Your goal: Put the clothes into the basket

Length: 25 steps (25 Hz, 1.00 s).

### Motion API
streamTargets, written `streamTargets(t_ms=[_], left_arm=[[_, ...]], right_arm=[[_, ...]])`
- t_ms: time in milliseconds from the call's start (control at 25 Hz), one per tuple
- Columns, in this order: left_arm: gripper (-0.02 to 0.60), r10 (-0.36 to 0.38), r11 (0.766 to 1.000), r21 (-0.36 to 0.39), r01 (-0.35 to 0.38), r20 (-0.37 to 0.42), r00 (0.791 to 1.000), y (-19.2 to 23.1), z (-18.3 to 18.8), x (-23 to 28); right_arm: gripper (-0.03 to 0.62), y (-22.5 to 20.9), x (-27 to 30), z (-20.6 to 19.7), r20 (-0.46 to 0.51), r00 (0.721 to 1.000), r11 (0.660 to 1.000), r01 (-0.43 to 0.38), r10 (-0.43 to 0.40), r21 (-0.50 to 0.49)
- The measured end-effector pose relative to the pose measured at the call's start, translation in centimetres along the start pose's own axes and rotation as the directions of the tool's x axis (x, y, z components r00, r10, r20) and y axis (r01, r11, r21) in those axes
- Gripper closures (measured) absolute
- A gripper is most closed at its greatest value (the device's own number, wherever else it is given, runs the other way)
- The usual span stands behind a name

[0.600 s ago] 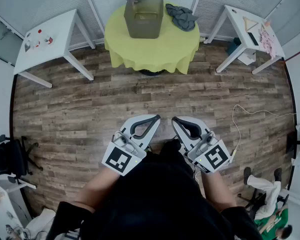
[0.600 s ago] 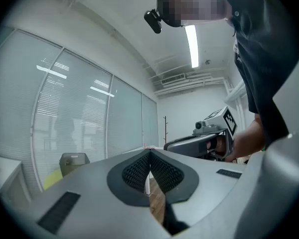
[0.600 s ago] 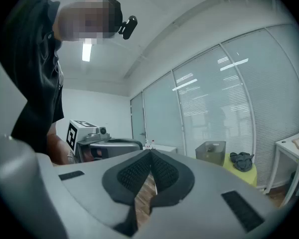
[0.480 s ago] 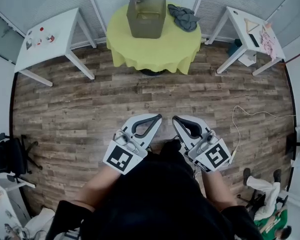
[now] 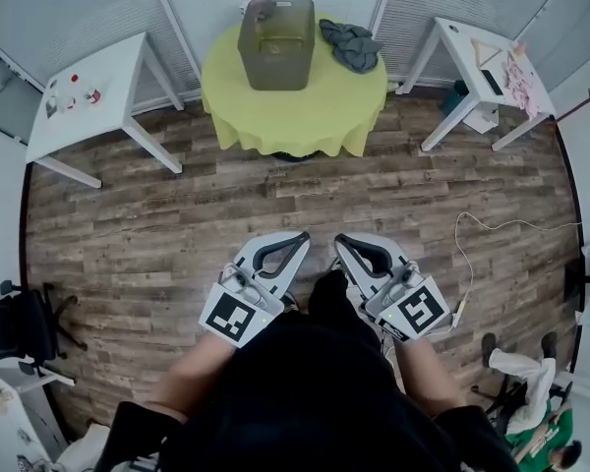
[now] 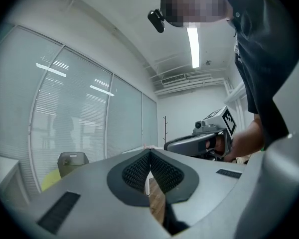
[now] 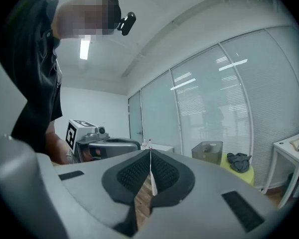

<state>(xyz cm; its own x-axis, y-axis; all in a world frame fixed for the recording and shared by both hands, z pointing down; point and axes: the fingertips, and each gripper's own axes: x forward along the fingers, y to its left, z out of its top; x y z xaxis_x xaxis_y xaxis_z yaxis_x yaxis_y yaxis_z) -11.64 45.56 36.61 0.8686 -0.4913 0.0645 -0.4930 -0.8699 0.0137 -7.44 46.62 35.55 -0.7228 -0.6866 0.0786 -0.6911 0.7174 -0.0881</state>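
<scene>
A grey-olive basket stands on a round table with a yellow-green cloth at the far middle. A dark grey bundle of clothes lies on the cloth just right of the basket. The basket and the clothes also show far off in the right gripper view, and the basket in the left gripper view. My left gripper and right gripper are held close to the person's body, far from the table. Both are shut with nothing between their tips.
A white table with small items stands at far left, another white table with a hanger and pink things at far right. A white cable lies on the wood floor. An office chair sits at left.
The view has shifted slightly toward the round table; both grippers stay shut and held together in front of the body.
</scene>
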Motion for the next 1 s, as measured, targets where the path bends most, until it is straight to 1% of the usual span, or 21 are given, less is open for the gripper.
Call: streamTargets(t_ms=[280, 400, 600, 760, 1000], left_arm=[[0.572, 0.004, 1.0, 0.012, -0.004, -0.002, 1.0, 1.5, 0.8, 5.5], [0.572, 0.014, 1.0, 0.009, -0.014, -0.014, 1.0, 2.6, 1.0, 8.0], [0.572, 0.028, 1.0, 0.014, -0.028, -0.009, 1.0, 3.5, 2.0, 12.8], [0.572, 0.041, 0.999, 0.019, -0.041, -0.001, 0.999, 4.1, 2.4, 15.9], [0.572, 0.059, 0.998, 0.014, -0.059, -0.022, 0.998, 4.2, 2.3, 19.6]], right_arm=[[0.569, -5.9, -0.2, 0.3, 0.001, 1.0, 1.0, -0.003, 0.003, 0.001], [0.569, -8.7, -0.1, 1.0, 0.01, 1.0, 1.0, -0.003, 0.003, -0.002], [0.568, -13.9, -0.5, 1.7, 0.009, 1.0, 1.0, 0.011, -0.011, -0.012], [0.568, -16.8, -0.9, 2.0, 0.016, 1.0, 1.0, -0.008, 0.008, -0.006], [0.568, -20.3, -2.1, 1.8, 0.015, 0.999, 0.999, -0.038, 0.038, 0.016]])
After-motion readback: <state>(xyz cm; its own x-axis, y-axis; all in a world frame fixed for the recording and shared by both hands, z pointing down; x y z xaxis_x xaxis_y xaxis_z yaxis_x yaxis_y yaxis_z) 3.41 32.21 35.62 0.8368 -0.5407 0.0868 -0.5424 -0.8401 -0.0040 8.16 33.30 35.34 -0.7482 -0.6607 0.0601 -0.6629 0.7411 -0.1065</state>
